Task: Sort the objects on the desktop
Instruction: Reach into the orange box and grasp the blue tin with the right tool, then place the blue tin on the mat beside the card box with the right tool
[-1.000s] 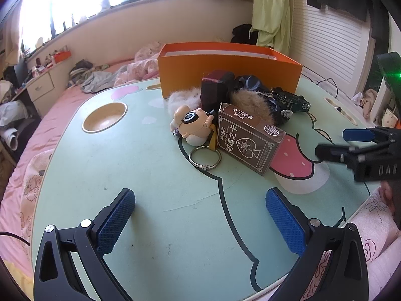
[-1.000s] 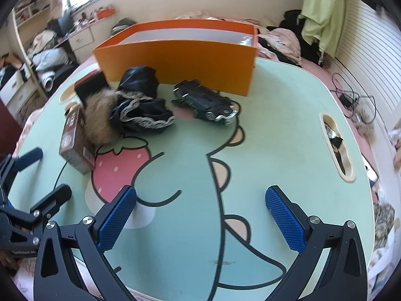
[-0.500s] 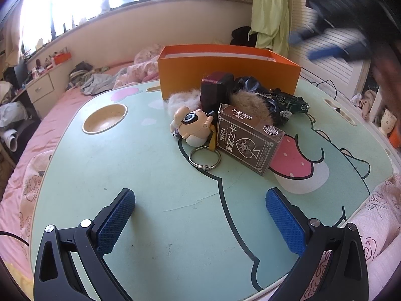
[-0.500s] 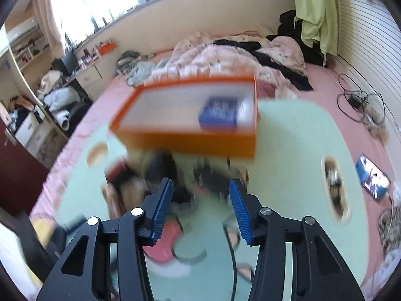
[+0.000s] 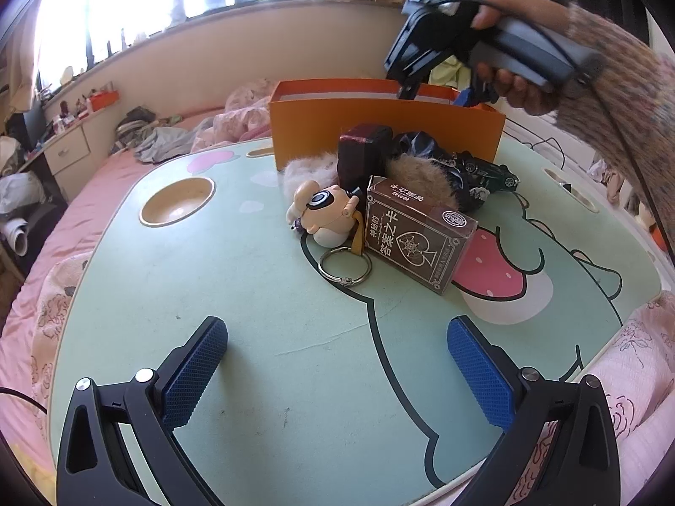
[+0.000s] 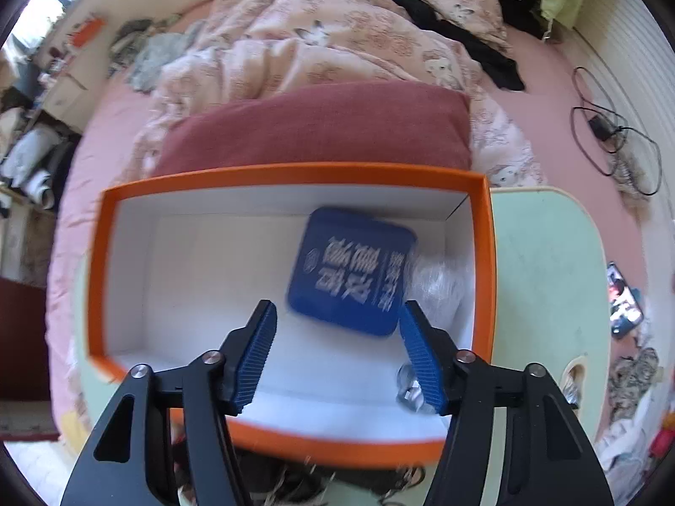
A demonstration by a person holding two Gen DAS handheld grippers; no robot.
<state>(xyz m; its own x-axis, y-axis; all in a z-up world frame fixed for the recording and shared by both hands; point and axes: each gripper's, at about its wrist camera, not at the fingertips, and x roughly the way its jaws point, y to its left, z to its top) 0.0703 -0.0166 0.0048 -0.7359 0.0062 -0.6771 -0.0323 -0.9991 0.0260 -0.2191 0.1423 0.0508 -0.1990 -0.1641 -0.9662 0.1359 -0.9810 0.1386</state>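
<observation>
Two grippers show in these views, and both stand with their fingers apart and nothing between them. At the bottom of the left wrist view the left gripper (image 5: pixel 337 362) hangs low over the mint-green table (image 5: pixel 236 295), its blue pads spread wide. Left of centre a round cup recess (image 5: pixel 177 206) sits in the table top. In the middle of the frame lies a cluster of small things: a cartoon figure keychain (image 5: pixel 322 215) with its metal ring (image 5: pixel 346 270) flat on the table, then a brown card box (image 5: pixel 417 240) just right of it and touching its strap. Behind these stand a dark red block (image 5: pixel 363 156), a tuft of fur (image 5: pixel 415 175), a black frilled cloth (image 5: pixel 426 147) and, furthest right, a dark toy car (image 5: pixel 489 170). The orange box (image 5: pixel 379 126) stands behind the cluster at upper centre. At the upper right a hand (image 5: pixel 519 88) holds the right gripper (image 5: pixel 438 95) with its tips at the box rim.

From the right wrist view, the right gripper (image 6: pixel 337 350) points down into the orange box (image 6: pixel 295 173), partly spread. A blue packet (image 6: pixel 350 270) lies on the white floor of the box, right of centre, blurred, beside crumpled clear plastic (image 6: pixel 438 282) at the right wall
</observation>
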